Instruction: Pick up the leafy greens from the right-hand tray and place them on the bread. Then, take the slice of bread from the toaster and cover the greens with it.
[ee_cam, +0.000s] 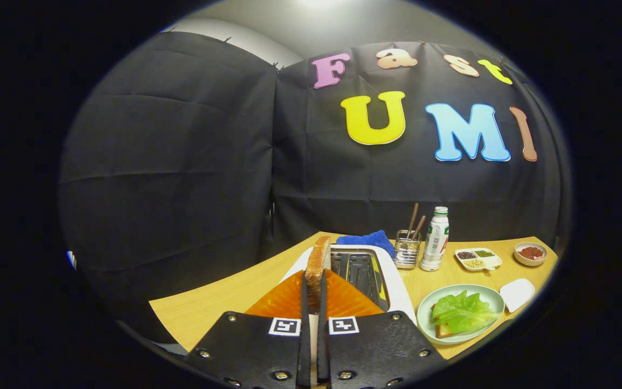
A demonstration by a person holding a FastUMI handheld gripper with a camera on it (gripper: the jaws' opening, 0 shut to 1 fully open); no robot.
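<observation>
Now gripper point(314, 294) clamped on rough toast slice point(318, 265) — upright, crinkled greens point(462, 313) on round plate point(427, 324).

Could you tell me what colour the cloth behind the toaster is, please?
The cloth is blue, seen best in the gripper view.

I can't read any text here. The bottle point(434, 239) on the counter point(224, 302) has a label, too small to make out. The gripper point(313, 286) carries two square coded markers, no words.
</observation>
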